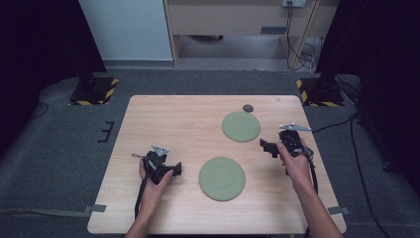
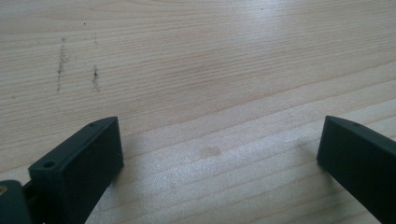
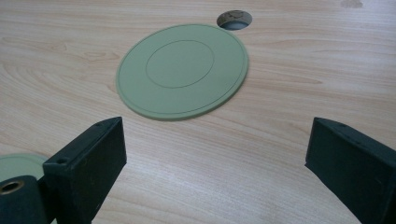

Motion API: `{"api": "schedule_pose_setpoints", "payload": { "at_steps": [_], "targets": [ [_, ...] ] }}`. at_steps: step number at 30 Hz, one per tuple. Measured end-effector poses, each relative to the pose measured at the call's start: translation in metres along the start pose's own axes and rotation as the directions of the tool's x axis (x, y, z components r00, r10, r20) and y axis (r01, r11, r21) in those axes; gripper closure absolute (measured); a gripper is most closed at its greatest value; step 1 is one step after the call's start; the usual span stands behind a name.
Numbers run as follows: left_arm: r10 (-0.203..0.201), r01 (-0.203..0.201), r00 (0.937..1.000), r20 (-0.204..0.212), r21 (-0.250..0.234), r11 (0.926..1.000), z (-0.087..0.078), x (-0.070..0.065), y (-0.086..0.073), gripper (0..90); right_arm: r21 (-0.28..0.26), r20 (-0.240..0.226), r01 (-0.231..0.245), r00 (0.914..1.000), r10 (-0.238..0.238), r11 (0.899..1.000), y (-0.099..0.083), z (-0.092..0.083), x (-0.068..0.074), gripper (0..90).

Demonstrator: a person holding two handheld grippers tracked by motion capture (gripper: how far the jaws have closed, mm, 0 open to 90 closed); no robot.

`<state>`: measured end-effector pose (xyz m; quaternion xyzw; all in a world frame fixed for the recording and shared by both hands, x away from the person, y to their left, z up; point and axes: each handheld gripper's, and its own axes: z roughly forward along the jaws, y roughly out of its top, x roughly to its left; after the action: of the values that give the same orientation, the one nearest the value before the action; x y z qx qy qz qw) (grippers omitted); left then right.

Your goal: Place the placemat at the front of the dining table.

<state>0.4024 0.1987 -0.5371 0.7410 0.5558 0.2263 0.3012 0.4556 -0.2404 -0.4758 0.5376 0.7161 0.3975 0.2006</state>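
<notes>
two flat green discs lie on the worktop (image 1: 163,119): the far disc (image 1: 241,126) right of centre in the high view, the near disc (image 1: 222,178) below it, toward the bottom. the right hand-held gripper (image 1: 267,147) sits at the right of the frame, jaws spread wide and empty, aimed at the far disc (image 3: 182,71), which fills the upper middle of its own view, likely lined up for a grab at its rim. the left hand-held gripper (image 1: 177,168) rests low just left of the near disc, also released, its jaws over bare wood. a small dark hole (image 1: 247,108) sits just above the far disc.
</notes>
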Motion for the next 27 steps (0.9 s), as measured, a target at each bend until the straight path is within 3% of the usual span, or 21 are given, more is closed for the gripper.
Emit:
{"api": "schedule_pose_setpoints", "payload": {
  "at_steps": [27],
  "targets": [
    [0.0,0.0,1.0,0.0,0.0,1.0,0.0,0.0,0.0,0.0,0.022,-0.017,-0.001,0.9999,0.001,1.0,-0.039,-0.015,0.0,5.6]
  ]
}}
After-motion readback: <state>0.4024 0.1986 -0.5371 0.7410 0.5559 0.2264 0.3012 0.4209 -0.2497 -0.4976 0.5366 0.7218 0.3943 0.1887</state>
